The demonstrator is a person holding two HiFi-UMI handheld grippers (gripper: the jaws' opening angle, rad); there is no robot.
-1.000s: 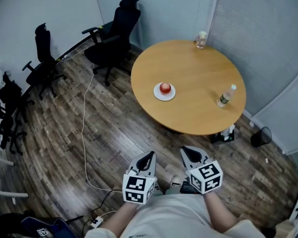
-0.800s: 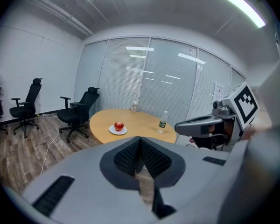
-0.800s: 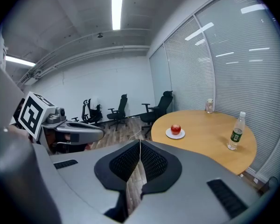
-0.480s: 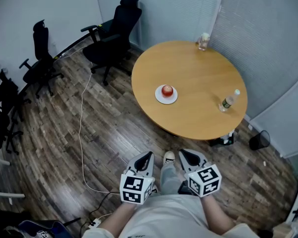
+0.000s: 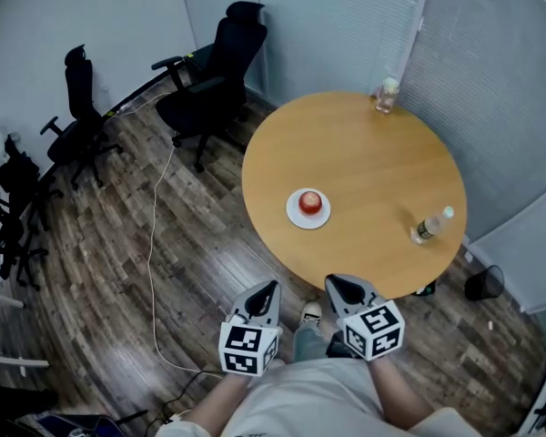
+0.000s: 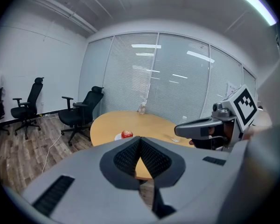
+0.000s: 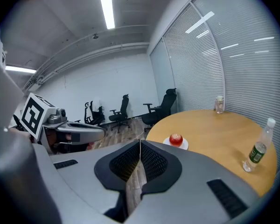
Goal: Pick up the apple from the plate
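A red apple (image 5: 311, 201) sits on a small white plate (image 5: 298, 216) near the front edge of a round wooden table (image 5: 364, 153). The apple (image 6: 126, 134) also shows in the left gripper view, and the apple (image 7: 176, 139) and plate (image 7: 183, 146) in the right gripper view. My left gripper (image 5: 271, 289) and right gripper (image 5: 333, 282) are held side by side low in the head view, short of the table's near edge. Both are shut with nothing between their jaws.
A clear plastic bottle (image 5: 430, 226) stands at the table's right edge and a glass jar (image 5: 387, 95) at its far side. Black office chairs (image 5: 209, 78) stand to the left on the wood floor, where a white cable (image 5: 153, 244) trails. A dark bin (image 5: 484, 283) sits right of the table.
Both grippers and the person have moved forward toward the table. The table, plate and apple now lie closer and lower in the head view.
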